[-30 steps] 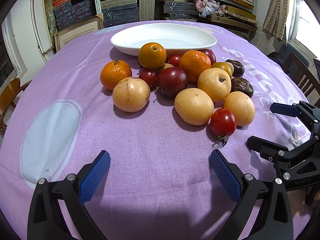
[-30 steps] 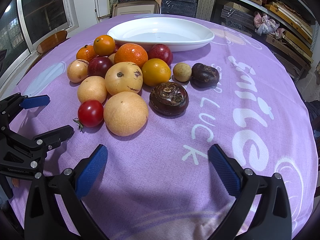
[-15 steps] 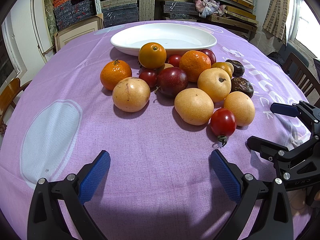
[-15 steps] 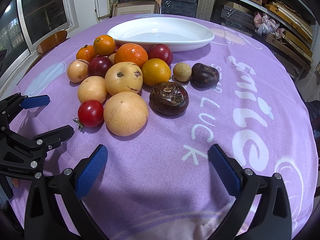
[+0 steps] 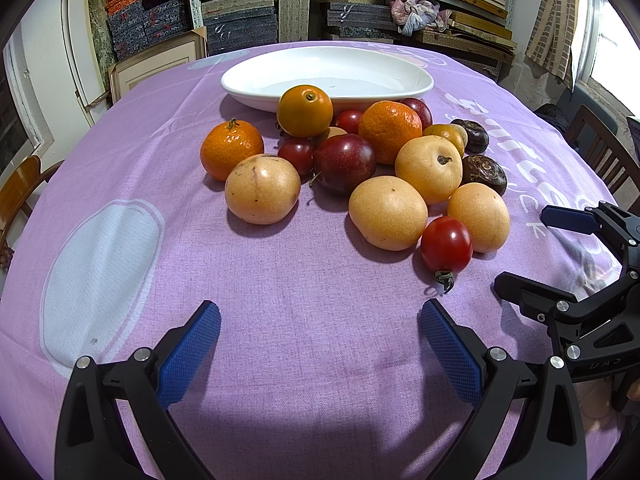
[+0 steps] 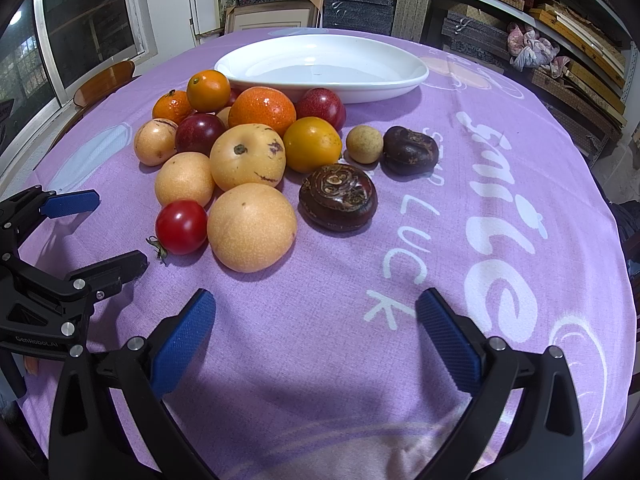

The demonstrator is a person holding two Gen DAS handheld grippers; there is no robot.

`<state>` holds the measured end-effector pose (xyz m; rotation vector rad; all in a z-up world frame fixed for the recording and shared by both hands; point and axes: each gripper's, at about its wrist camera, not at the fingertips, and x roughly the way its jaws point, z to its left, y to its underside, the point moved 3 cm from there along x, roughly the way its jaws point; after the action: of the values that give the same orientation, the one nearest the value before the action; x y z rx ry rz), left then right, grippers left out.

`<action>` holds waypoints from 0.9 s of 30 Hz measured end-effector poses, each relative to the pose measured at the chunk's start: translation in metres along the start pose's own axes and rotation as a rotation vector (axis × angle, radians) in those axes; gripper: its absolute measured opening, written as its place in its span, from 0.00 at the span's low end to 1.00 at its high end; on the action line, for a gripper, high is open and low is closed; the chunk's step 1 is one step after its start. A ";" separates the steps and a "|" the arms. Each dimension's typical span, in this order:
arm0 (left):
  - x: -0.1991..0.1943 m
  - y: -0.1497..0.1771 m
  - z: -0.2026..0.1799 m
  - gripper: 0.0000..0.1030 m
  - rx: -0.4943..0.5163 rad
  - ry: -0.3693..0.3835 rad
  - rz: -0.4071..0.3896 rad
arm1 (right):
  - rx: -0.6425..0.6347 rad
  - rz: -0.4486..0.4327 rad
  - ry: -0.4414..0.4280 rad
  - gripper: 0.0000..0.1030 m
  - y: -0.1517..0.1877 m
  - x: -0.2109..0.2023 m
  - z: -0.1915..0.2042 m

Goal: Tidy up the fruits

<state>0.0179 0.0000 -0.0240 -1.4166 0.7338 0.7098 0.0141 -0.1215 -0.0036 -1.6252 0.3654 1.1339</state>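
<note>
Both tools hung spread wide and empty above the purple cloth (image 5: pixel 304 340) on the counter: the left tool (image 5: pixel 320 344) and the right tool (image 6: pixel 316 332). The fruit pile (image 5: pixel 360 168) lay just before the empty white plate (image 5: pixel 248 80), none on it. The right wrist view plainly showed a small tan fruit (image 6: pixel 364 145) beside a dark wrinkled one (image 6: pixel 410 150); the left view nearly hid them, but showed a dark tomato (image 5: pixel 297 155) behind the plum (image 5: pixel 345 162).

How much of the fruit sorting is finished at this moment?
Nothing looks done: the white dish holds no fruit. Nothing is in hand; the left gripper and right gripper are open above the cloth. The whole fruit pile remains on the purple tablecloth.
</note>
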 end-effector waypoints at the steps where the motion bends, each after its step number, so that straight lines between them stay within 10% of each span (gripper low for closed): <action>1: 0.000 0.000 0.000 0.97 0.000 0.000 0.000 | -0.001 0.000 0.000 0.96 0.000 0.000 0.000; 9: 0.001 -0.001 0.001 0.97 0.010 0.007 0.004 | 0.052 -0.085 -0.004 0.96 -0.004 -0.018 -0.013; 19: 0.000 -0.011 0.024 0.97 -0.091 0.084 -0.002 | 0.147 -0.400 -0.024 0.96 -0.014 -0.077 -0.045; 27: -0.002 -0.036 0.043 0.97 -0.041 -0.007 -0.042 | 0.090 -0.302 -0.036 0.96 -0.018 -0.067 -0.038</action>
<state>0.0462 0.0416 -0.0002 -1.4617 0.6853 0.7005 0.0122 -0.1682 0.0607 -1.5193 0.1387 0.9036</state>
